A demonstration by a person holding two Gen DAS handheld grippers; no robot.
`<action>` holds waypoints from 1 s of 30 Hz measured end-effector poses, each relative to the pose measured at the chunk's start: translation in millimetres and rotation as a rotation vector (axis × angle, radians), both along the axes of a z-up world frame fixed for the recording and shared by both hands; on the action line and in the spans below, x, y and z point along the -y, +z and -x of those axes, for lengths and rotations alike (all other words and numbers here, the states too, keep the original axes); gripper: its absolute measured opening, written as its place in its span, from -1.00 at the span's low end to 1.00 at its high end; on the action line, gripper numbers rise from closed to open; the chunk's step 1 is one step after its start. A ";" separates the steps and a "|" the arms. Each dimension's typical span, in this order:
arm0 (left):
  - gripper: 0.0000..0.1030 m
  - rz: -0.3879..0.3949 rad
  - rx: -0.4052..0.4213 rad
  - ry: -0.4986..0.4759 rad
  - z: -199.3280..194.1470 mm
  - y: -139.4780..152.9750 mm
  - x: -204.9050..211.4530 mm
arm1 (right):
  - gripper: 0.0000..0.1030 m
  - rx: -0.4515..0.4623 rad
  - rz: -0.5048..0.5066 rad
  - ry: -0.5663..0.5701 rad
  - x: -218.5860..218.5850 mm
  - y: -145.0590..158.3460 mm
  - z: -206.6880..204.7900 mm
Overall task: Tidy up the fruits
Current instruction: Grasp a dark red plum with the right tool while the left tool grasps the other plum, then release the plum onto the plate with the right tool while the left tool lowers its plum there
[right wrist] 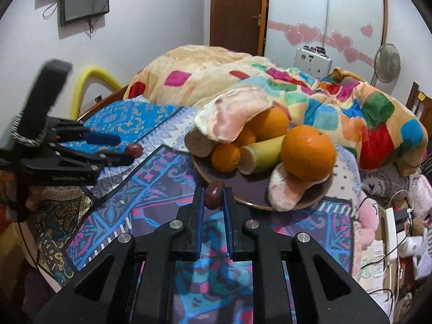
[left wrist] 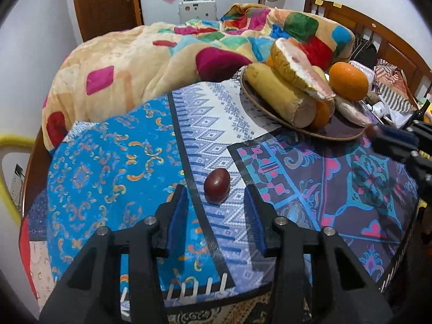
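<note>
On the patterned bedspread (left wrist: 113, 162), a dark red fruit (left wrist: 216, 185) lies just ahead of the left gripper (left wrist: 216, 197), whose fingers stand apart, not touching it. The right gripper (right wrist: 214, 197) pinches a second dark red fruit (right wrist: 213, 193) near the brown plate (right wrist: 243, 191) piled with oranges (right wrist: 307, 152).

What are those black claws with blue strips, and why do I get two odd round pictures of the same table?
Each claw is a two-finger gripper a person holds by hand, with a wide-angle camera looking along its fingers. One picture comes from the left gripper, open around a small dark red fruit lying on the patterned cloth. The other comes from the right gripper, shut on a similar red fruit near the plate of oranges and other fruit.
</note>
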State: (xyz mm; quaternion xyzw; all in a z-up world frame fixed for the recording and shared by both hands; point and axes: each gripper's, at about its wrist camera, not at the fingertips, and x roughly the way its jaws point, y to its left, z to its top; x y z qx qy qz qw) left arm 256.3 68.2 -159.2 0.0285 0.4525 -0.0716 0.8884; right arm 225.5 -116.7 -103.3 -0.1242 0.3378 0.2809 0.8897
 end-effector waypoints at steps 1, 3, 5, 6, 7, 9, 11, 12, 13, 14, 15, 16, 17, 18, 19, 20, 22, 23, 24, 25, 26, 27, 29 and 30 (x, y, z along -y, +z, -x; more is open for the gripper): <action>-0.26 0.001 -0.006 0.001 -1.8 -1.8 -0.1 | -0.76 0.005 -0.003 -0.001 1.9 1.2 -0.6; -0.30 0.008 -0.006 0.006 -4.2 -2.9 -1.2 | -0.76 0.014 -0.003 -0.006 4.4 2.2 -1.7; -0.37 0.018 -0.008 0.015 -7.1 -3.1 -3.5 | -0.76 0.023 0.000 -0.014 6.4 2.3 -4.6; -0.38 0.026 -0.010 0.016 -7.9 -3.3 -4.6 | -0.76 0.023 0.000 -0.016 7.1 2.2 -6.4; -0.40 0.034 -0.012 0.015 -8.7 -3.4 -5.3 | -0.76 0.021 -0.003 -0.019 7.6 1.6 -9.1; -0.51 0.042 -0.011 0.013 -10.3 -3.2 -7.1 | -0.76 0.017 -0.008 -0.023 10.3 1.0 -12.2; -0.65 0.054 -0.009 -0.001 -10.5 -2.9 -6.7 | -0.76 0.018 -0.007 -0.028 11.6 -0.1 -13.5; -0.65 0.048 -0.006 -0.001 -9.7 -2.1 -5.4 | -0.76 0.018 -0.005 -0.030 12.4 -0.8 -14.6; -0.66 0.042 -0.002 -0.002 -9.1 -1.8 -4.3 | -0.76 0.016 -0.003 -0.032 12.4 -1.8 -16.3; -0.66 0.037 0.004 -0.003 -8.3 -0.9 -3.1 | -0.76 0.017 -0.002 -0.034 13.8 -1.7 -16.7; -0.66 0.041 0.009 -0.005 -7.2 0.1 -2.4 | -0.76 0.017 -0.001 -0.035 14.8 -2.1 -18.0; -0.66 0.051 0.013 -0.008 -5.9 1.6 -2.2 | -0.76 0.016 -0.001 -0.036 14.7 -2.3 -19.6; -0.66 0.068 0.023 -0.017 -4.0 4.6 -1.3 | -0.76 0.015 -0.001 -0.036 15.2 -2.1 -20.4; -0.66 0.073 0.029 -0.021 -3.6 6.4 -0.6 | -0.76 0.016 0.001 -0.035 14.6 -2.0 -21.6; -0.66 0.079 0.039 -0.026 -1.8 9.7 1.6 | -0.76 0.016 0.003 -0.033 13.4 -1.8 -23.3; -0.66 0.084 0.045 -0.031 -0.8 12.3 3.4 | -0.76 0.016 0.006 -0.032 12.6 -1.8 -24.2; -0.66 0.099 0.061 -0.045 2.3 19.8 9.2 | -0.76 0.016 0.014 -0.028 10.4 -2.0 -26.5; -0.66 0.105 0.067 -0.054 3.8 23.3 12.1 | -0.76 0.016 0.018 -0.027 9.1 -2.6 -27.8; -0.66 0.110 0.076 -0.065 5.7 27.1 15.8 | -0.76 0.016 0.025 -0.026 7.7 -3.4 -29.0; -0.66 0.109 0.089 -0.077 7.8 31.7 20.7 | -0.76 0.018 0.030 -0.026 6.1 -4.1 -29.9; -0.66 0.107 0.099 -0.087 9.3 35.0 24.8 | -0.76 0.022 0.032 -0.026 5.6 -4.4 -28.9; -0.66 0.105 0.109 -0.099 10.1 38.4 29.1 | -0.76 0.024 0.040 -0.026 4.0 -4.7 -29.3; -0.66 0.105 0.125 -0.117 11.2 44.2 37.1 | -0.75 0.030 0.047 -0.030 3.5 -4.7 -29.9; -0.66 0.105 0.130 -0.124 11.7 46.1 40.2 | -0.75 0.029 0.045 -0.030 4.2 -4.1 -30.4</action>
